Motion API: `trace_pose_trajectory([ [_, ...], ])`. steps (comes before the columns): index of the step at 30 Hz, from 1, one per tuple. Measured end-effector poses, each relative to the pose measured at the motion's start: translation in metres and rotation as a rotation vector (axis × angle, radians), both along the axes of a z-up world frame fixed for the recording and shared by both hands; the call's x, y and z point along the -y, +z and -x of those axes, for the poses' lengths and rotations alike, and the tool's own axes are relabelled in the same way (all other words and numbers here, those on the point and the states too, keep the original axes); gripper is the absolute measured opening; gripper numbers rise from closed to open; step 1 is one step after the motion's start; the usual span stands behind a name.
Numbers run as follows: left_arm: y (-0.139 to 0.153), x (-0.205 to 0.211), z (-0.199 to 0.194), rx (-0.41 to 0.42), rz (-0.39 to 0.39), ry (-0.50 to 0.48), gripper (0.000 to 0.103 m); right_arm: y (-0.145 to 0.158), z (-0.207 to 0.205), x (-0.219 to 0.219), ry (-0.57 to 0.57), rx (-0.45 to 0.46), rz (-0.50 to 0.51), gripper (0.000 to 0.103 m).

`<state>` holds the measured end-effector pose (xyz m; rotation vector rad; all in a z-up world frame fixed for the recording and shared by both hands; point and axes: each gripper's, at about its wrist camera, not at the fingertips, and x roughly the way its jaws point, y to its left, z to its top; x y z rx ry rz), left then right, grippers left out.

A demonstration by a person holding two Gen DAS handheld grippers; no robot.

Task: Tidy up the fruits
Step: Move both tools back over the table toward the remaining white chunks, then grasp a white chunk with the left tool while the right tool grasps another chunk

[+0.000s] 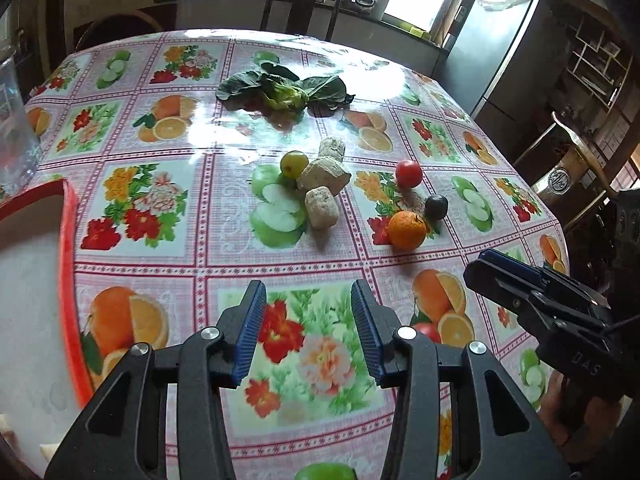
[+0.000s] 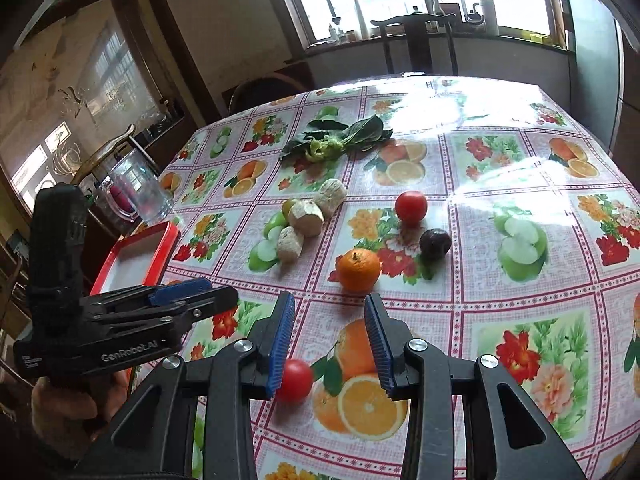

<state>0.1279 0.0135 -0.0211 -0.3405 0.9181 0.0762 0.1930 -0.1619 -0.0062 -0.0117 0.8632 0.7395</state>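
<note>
Left wrist view
- Left gripper (image 1: 308,300): released, jaws wide apart, nothing between them, poised over the table (image 1: 192,248).
- Tray (image 1: 66,240): red-rimmed, at the left table edge; the visible part holds no fruit.
- Fruit: orange (image 1: 407,229), tomato (image 1: 409,173), dark fruit (image 1: 436,206) and green fruit (image 1: 294,164) all lie loose on the table.
- Non-fruit: three pale root pieces (image 1: 322,178) and greens (image 1: 282,90) — mixed among the fruit.

Right wrist view
- Right gripper (image 2: 330,320): released, empty, just short of the orange (image 2: 358,270).
- Left gripper (image 2: 192,296): side-on, near the tray (image 2: 170,248).
- Progress: judged barely begun — no fruit gathered, all four still to move.
- Next, likely: the orange.
</note>
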Motion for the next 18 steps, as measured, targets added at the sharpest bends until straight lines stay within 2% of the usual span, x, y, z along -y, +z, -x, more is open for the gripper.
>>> trace_pose_trajectory([
  [7, -0.016, 0.002, -0.056, -0.016, 0.033, -0.001, 0.042, -0.003, -0.025, 0.000, -0.035, -0.018, -0.031, 0.038],
  [10, -0.025, 0.000, -0.075, -0.024, 0.018, -0.002, 0.041, -0.006, -0.032, -0.005, -0.042, -0.025, -0.030, 0.038],
  [11, -0.023, -0.002, -0.075, -0.016, 0.007, 0.000, 0.038, -0.007, -0.034, -0.008, -0.042, -0.024, -0.030, 0.038],
  [12, -0.024, -0.004, -0.074, -0.025, 0.007, 0.001, 0.026, -0.008, -0.036, -0.011, -0.040, -0.025, -0.029, 0.038],
  [13, -0.023, -0.009, -0.070, -0.020, 0.025, -0.004, 0.022, -0.010, -0.039, -0.015, -0.037, -0.028, -0.025, 0.038],
  [18, -0.018, -0.032, -0.028, -0.002, 0.093, 0.044, 0.022, -0.022, -0.051, -0.050, 0.005, -0.039, 0.020, 0.039],
])
